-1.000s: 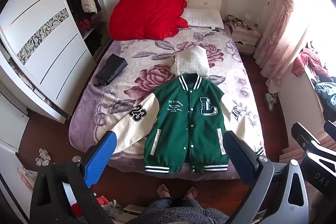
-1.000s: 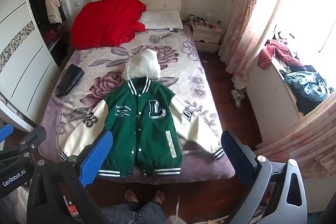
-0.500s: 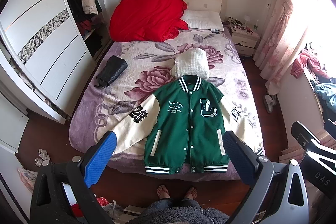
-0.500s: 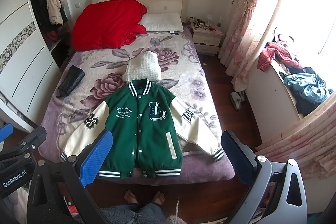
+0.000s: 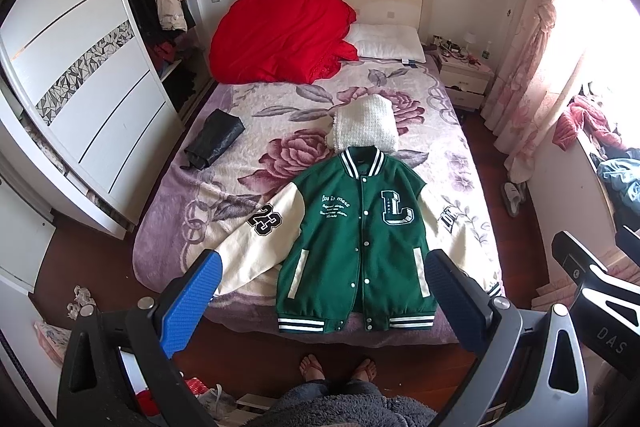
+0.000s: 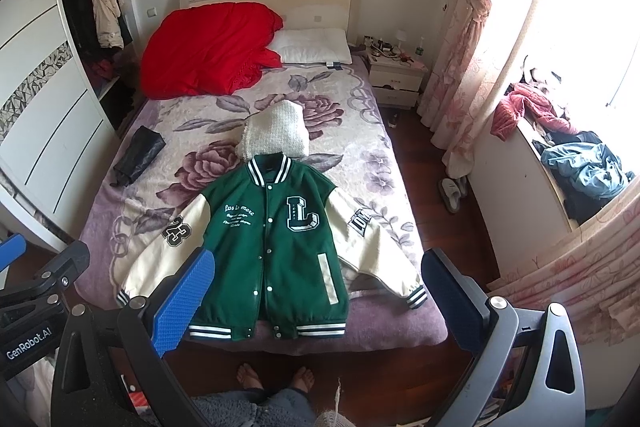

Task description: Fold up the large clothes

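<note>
We're standing at the foot of the bed [image 5: 192,211] with the green varsity jacket [image 5: 356,243] spread flat in the lower middle of both views, front up, snaps done, cream sleeves angled out to each side. No fold made yet, so by our reading the whole job is ahead: sleeves in, then the body doubled. Our left claw [image 5: 320,299] hangs wide open and empty, well above the hem; our right claw [image 6: 316,297] likewise gapes with nothing in it. A white knit [image 6: 276,131] sits just beyond the collar.
</note>
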Demonstrator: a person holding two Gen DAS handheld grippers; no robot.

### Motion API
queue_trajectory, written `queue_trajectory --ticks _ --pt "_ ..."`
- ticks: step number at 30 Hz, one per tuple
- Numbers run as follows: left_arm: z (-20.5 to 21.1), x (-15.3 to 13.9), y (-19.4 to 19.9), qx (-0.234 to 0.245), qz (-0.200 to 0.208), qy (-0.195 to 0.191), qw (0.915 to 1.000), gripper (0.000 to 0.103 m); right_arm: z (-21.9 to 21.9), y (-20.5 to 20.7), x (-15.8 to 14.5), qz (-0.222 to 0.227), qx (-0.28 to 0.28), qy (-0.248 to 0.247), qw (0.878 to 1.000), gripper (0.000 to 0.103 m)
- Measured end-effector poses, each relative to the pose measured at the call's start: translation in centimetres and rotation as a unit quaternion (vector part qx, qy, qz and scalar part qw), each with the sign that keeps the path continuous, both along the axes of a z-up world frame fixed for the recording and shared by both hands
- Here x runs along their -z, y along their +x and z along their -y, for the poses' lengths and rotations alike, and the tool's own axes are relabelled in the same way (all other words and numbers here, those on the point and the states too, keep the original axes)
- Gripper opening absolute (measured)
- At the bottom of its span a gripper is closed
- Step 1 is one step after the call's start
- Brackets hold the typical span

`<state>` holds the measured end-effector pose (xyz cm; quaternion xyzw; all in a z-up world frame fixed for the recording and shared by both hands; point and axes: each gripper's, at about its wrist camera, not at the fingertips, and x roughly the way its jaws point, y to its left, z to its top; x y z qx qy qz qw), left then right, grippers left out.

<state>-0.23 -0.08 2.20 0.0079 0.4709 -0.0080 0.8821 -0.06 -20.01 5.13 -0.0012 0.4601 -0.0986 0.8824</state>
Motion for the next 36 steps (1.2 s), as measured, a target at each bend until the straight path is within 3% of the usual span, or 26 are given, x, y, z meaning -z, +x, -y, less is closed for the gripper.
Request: queue_trajectory --ticks 16,36 --pt "0.0 -1.3 0.1 -0.001 0.004 -0.002 1.0 0.103 -0.3 0.1 -0.6 0.005 -0.001 -0.001 1.0 0.103" --pt "-0.1 -1.0 -0.2 0.0 0.006 -0.001 1.0 0.103 -0.6 -0.1 -0.7 0.009 -0.001 -0.003 1.0 0.103"
